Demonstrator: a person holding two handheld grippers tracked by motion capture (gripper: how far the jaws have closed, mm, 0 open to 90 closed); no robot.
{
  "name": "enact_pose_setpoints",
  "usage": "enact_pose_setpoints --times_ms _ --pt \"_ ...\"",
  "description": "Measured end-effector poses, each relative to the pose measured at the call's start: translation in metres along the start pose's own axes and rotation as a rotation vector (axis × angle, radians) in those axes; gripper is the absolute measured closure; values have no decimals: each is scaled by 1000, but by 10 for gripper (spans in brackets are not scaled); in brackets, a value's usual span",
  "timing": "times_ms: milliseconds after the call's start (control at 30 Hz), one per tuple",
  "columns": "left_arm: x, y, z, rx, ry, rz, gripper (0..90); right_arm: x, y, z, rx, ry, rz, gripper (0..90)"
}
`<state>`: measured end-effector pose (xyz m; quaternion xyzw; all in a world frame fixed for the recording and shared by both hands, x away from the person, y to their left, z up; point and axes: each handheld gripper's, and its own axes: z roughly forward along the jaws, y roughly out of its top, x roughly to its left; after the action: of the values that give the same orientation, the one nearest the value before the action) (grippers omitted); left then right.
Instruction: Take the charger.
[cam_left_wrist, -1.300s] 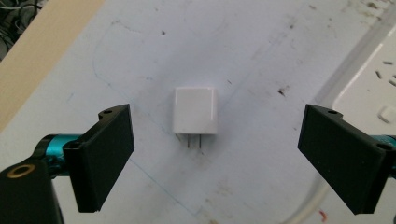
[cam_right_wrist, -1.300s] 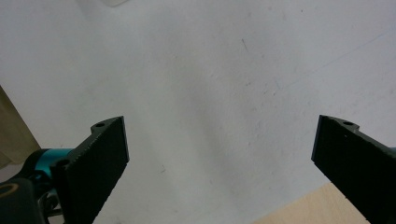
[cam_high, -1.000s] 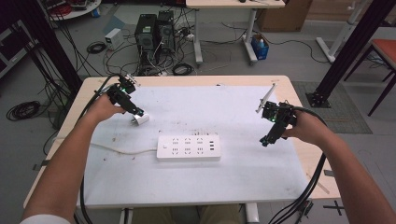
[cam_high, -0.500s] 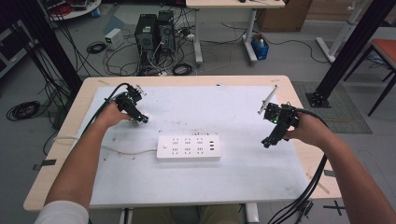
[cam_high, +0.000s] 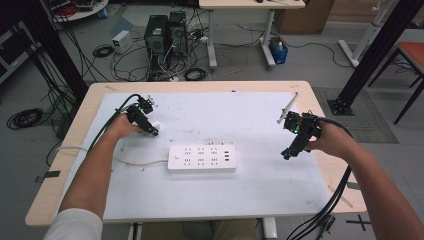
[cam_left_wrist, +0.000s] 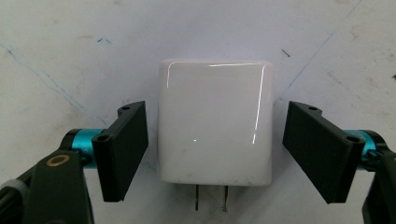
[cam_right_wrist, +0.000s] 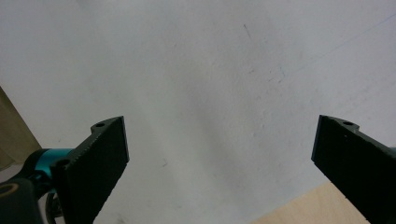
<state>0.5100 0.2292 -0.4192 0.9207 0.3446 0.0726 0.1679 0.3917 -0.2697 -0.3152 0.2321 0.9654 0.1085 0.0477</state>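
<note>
A white plug-in charger (cam_left_wrist: 215, 121) lies flat on the white mat, its two metal prongs (cam_left_wrist: 211, 198) pointing toward the camera of the left gripper view. My left gripper (cam_left_wrist: 215, 112) straddles it and its jaws have just been closing. A thin gap remains on each side, so the pads do not press on the charger. From above, the left gripper (cam_high: 152, 130) points down at the charger (cam_high: 156, 123) on the mat's left. A white power strip (cam_high: 201, 158) lies mid-table. My right gripper (cam_high: 289, 153) hovers open over bare mat at the right, seen open as the right gripper (cam_right_wrist: 222, 126) in its own view.
The power strip's cable (cam_high: 135, 161) runs left off the table. A white mat (cam_high: 240, 115) covers the wooden table (cam_high: 200, 86). A thin white strip (cam_high: 289, 106) lies at the far right. Computers and cables sit on the floor behind.
My left gripper has come down toward the right over the charger, which now sits between its jaws. The right gripper has stayed where it was.
</note>
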Motion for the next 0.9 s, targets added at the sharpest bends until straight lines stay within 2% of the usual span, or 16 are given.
enact_pose_setpoints --times_ms 67,200,367,500,567,667,833,900 --pt "0 -1 0 -4 -15 -6 269 0 0 0 0 1 0 32" --pt "1 -2 -1 -16 -20 -8 295 0 0 0 -1 0 1 32" --pt "2 -6 -4 -43 -16 -17 424 1 0 0 1 -4 -1 32" --pt "2 -7 -4 -46 -12 -14 425 0 0 0 0 -10 0 32" --pt "0 -7 -6 -29 -10 -7 425 1 0 0 2 -14 3 32" --pt "-1 -7 -13 -32 -4 -6 426 1 -1 1 0 -16 5 32" --pt "-7 -5 -35 -91 -11 -32 426 2 0 1 3 -24 4 32" --pt "-11 -4 -46 -102 -7 -30 426 3 1 2 3 -27 0 32"
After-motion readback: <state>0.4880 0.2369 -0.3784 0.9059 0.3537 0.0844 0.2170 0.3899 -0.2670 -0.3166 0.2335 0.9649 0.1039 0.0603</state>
